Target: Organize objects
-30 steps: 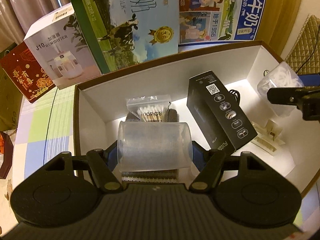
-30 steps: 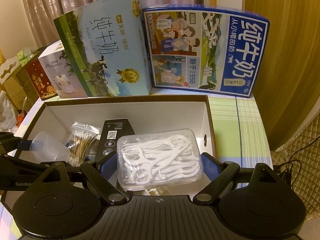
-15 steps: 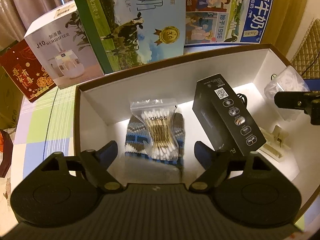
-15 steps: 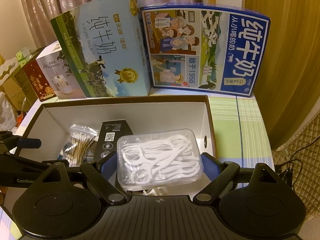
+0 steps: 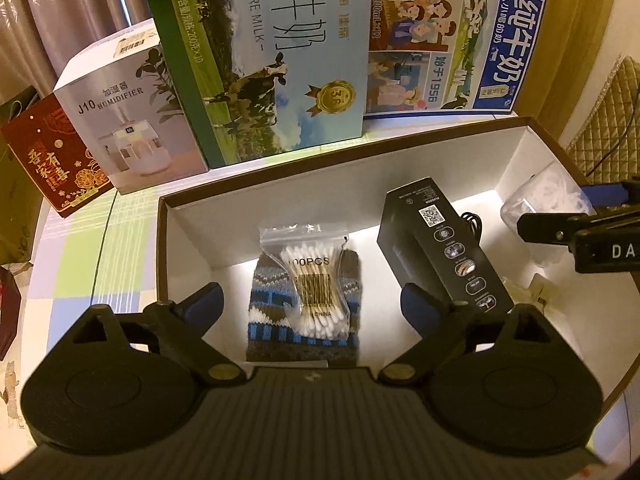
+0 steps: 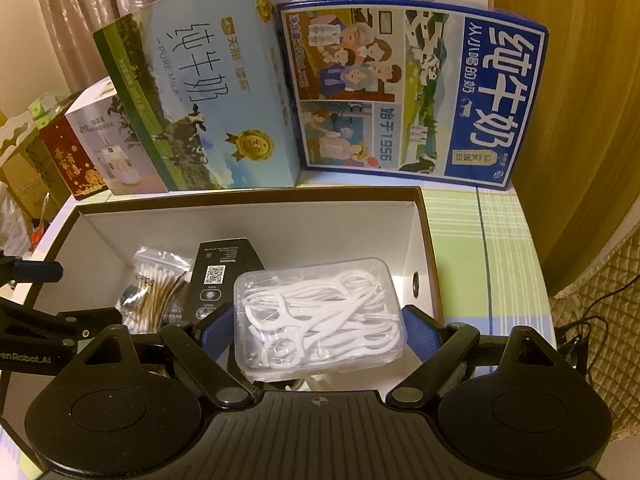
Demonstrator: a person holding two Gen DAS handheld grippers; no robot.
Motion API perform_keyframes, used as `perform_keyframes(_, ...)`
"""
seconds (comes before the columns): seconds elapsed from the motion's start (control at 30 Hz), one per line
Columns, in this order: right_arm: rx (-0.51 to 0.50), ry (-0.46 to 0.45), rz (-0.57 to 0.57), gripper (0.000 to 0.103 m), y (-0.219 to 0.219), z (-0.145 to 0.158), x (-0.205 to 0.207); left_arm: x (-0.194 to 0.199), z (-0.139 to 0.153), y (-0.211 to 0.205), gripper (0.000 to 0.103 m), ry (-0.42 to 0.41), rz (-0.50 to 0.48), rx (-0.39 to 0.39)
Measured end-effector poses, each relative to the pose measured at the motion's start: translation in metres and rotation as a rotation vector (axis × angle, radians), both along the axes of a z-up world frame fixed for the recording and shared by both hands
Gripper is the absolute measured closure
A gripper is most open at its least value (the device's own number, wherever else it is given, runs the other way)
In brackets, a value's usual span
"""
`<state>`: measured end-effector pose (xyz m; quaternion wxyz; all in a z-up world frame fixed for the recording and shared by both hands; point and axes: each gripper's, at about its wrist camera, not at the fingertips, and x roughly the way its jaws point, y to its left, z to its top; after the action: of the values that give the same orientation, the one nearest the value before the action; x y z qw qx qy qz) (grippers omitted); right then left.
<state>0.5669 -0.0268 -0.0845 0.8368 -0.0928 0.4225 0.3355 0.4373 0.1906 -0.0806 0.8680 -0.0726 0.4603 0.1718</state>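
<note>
An open cardboard box (image 5: 360, 192) with white walls holds a bag of cotton swabs (image 5: 314, 280) lying on a knitted cloth (image 5: 268, 320), and a long black carton (image 5: 444, 248) leaning to their right. My left gripper (image 5: 310, 304) hovers open above the swabs with nothing between its fingers. My right gripper (image 6: 320, 328) is shut on a clear case of white floss picks (image 6: 320, 312), held over the right end of the box (image 6: 248, 232). From the left wrist view the floss case (image 5: 540, 208) shows at the far right.
Two large milk cartons (image 6: 200, 100) (image 6: 412, 96) stand upright behind the box. A humidifier box (image 5: 128, 120) and a red gift box (image 5: 52, 160) stand at the back left. A cream clip (image 5: 538, 290) lies in the box's right part. Checked tablecloth (image 6: 480, 248) shows to the right.
My left gripper has opened and let go of the frosted plastic cup, which is out of view now. It then rose a little. The right gripper keeps the floss case still.
</note>
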Motion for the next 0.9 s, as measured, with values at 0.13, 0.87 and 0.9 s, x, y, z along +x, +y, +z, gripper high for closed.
perform_keyframes(0.13,-0.006,0.000,0.001,0.018,0.003,-0.003,0.002,0.000,0.001,0.002,0.008,-0.001,0.006,0.000)
perform_keyframes(0.87,0.080,-0.021,-0.003,0.006,-0.011,0.017,-0.007,-0.010,0.019,-0.006,0.004,-0.038,0.010,0.000)
perform_keyframes(0.9,0.079,-0.020,-0.004,0.005,-0.015,0.019,-0.010,-0.012,0.022,-0.008,0.003,-0.042,0.008,-0.002)
